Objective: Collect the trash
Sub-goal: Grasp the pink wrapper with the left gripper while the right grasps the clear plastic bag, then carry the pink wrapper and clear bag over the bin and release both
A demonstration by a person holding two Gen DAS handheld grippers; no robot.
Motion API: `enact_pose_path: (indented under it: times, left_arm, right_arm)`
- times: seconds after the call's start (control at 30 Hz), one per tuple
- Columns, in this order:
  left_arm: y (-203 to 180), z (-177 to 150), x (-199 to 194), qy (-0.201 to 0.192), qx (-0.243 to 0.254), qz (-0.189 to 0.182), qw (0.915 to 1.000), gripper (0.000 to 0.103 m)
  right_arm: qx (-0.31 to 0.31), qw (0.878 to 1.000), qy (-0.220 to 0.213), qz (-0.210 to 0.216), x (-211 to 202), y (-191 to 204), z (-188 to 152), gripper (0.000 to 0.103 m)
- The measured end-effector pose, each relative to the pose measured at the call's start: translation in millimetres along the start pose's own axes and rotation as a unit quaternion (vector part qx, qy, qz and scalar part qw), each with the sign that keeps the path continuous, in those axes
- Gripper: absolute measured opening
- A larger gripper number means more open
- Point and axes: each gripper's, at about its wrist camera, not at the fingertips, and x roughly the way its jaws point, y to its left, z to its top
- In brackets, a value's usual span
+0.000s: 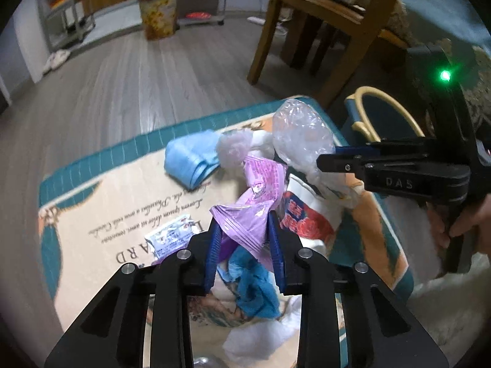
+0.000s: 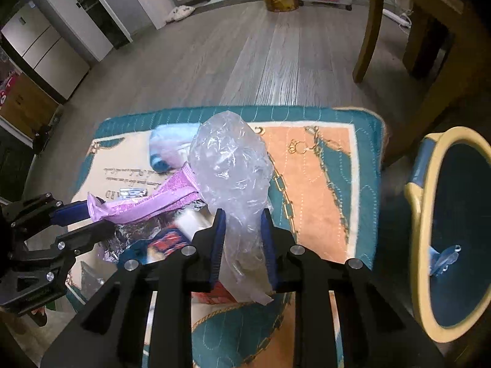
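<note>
**Two pieces of trash gripped above the mat**

A purple wrapper [image 1: 245,214] is clamped between the jaws of the left gripper [image 1: 245,245], above the patterned mat [image 2: 322,159]. A crumpled clear plastic bag [image 2: 230,165] is pinched by the jaws of the right gripper [image 2: 244,239], just beside the wrapper. On the mat, a folded blue cloth [image 1: 190,162], a small white packet [image 1: 172,236] and a red-printed bag [image 1: 303,217] are seen. A yellow-rimmed bin [image 2: 420,214] stands beside the mat's right edge.

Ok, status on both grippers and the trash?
Left gripper shut on purple wrapper. Right gripper shut on clear plastic bag. More trash on mat. Nothing blocking.
</note>
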Motion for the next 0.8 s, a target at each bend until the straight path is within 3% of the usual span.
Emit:
enact_pose_path:
  times: [0.23,0.47,0.8]
  left_arm:
    - [-17.7,-2.4,-39.9,-0.044,0.039,0.029,0.9978,0.031]
    - [-31.6,3.7,-78.3,-0.098,0.037,0.026,0.9942,0.031]
    - [-59.6,25.5,-98.0,-0.141,0.038,0.009,0.9893,0.031]
  right_arm:
    - [0.006,0.999,-0.041,0.001,-48.8,2.1,-3.1,0.023]
    - [0.022,0.996,-0.080,-0.010,-98.7,-5.1,-14.4,0.023]
    - [0.012,0.989,-0.136,-0.056,-179.9,-28.1,-23.8,0.023]
